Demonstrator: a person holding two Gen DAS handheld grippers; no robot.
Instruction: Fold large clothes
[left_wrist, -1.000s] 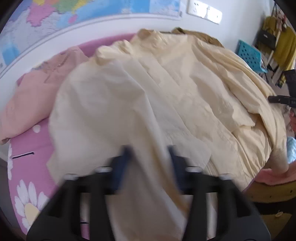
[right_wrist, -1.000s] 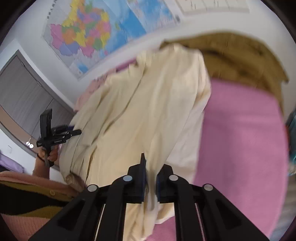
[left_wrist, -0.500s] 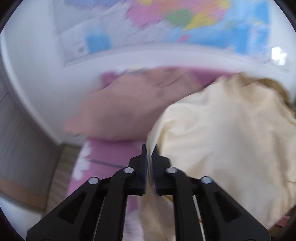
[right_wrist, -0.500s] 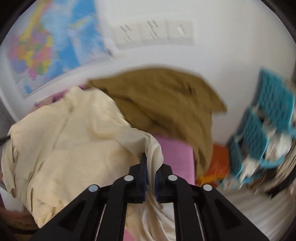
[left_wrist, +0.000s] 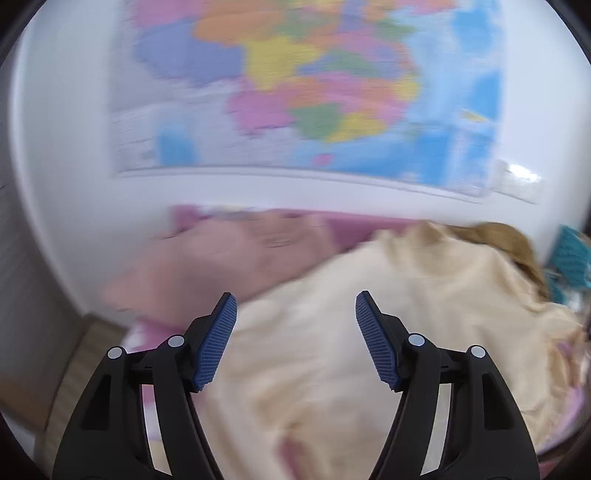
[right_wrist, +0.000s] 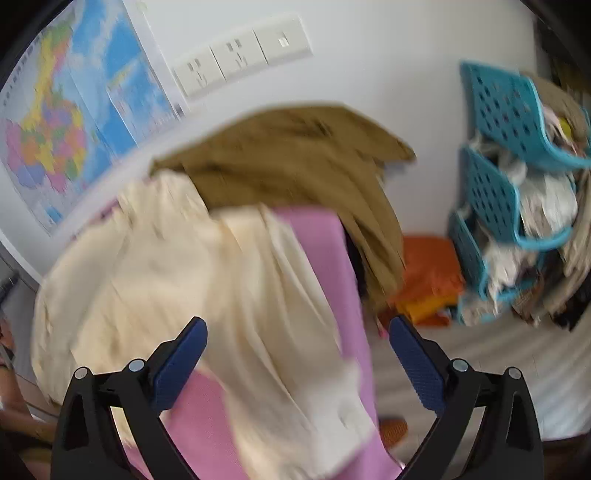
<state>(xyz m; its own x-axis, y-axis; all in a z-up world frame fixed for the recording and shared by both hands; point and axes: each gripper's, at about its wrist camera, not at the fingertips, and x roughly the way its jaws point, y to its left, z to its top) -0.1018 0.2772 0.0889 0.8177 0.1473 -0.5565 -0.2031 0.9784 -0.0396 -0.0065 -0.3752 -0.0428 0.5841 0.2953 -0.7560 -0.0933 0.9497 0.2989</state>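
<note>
A large cream garment (left_wrist: 388, 317) lies spread over a pink bed cover (right_wrist: 325, 251); it also shows in the right wrist view (right_wrist: 207, 280). My left gripper (left_wrist: 295, 321) is open and empty above the garment's left part. My right gripper (right_wrist: 297, 350) is open and empty above the garment's right edge, which lies loose below it. Both views are blurred by motion.
A folded pink garment (left_wrist: 221, 258) lies at the back left by the wall with a map (left_wrist: 314, 88). A brown garment (right_wrist: 295, 158) lies at the bed's far end. Teal baskets (right_wrist: 509, 177) of clothes and an orange item (right_wrist: 428, 284) stand to the right.
Both grippers were shut on the cream garment half a second ago and have opened, letting it drop onto the bed. Both views have tilted upward toward the wall.
</note>
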